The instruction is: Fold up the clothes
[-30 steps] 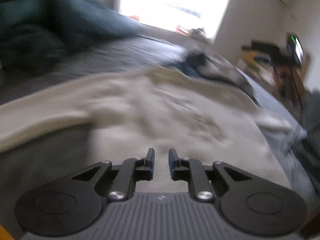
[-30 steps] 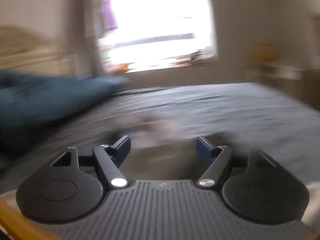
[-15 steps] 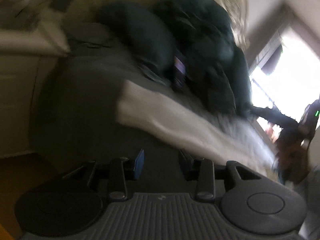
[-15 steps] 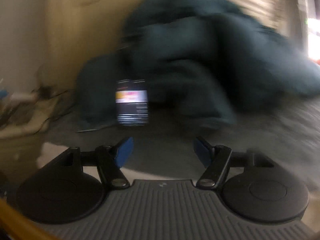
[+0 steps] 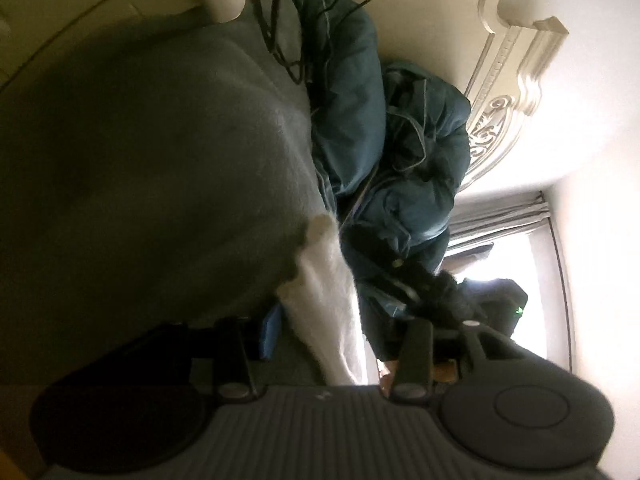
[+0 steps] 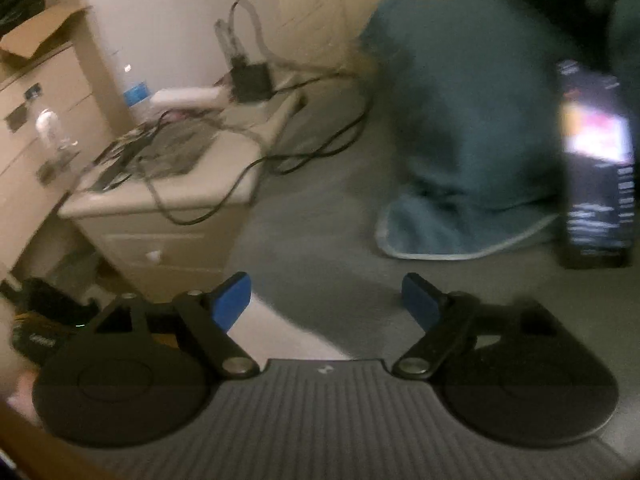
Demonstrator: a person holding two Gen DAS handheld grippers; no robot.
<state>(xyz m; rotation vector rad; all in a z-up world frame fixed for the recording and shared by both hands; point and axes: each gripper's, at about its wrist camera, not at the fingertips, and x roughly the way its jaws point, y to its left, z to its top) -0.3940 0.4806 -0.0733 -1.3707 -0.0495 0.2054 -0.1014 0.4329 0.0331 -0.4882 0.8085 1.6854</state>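
Cream garment (image 5: 332, 304) lies on the grey bed (image 5: 160, 140), a narrow pale end of it running up between the fingers of the left gripper (image 5: 344, 340) beside the heaped teal duvet (image 5: 400, 152). A second ago that camera looked across the spread cloth towards the window; now both hands have swung to the head of the bed and the left view is rolled on its side. The left jaws have just been opening and stand apart either side of the cloth, not pinching it. The right gripper (image 6: 326, 300) has spread wider with nothing between, facing the nightstand (image 6: 168, 200). I'd say a fresh edge is being sought; no fold is started. Lettering on the black box (image 6: 596, 168) and the bottle's blue label (image 6: 136, 94) is too blurred to read
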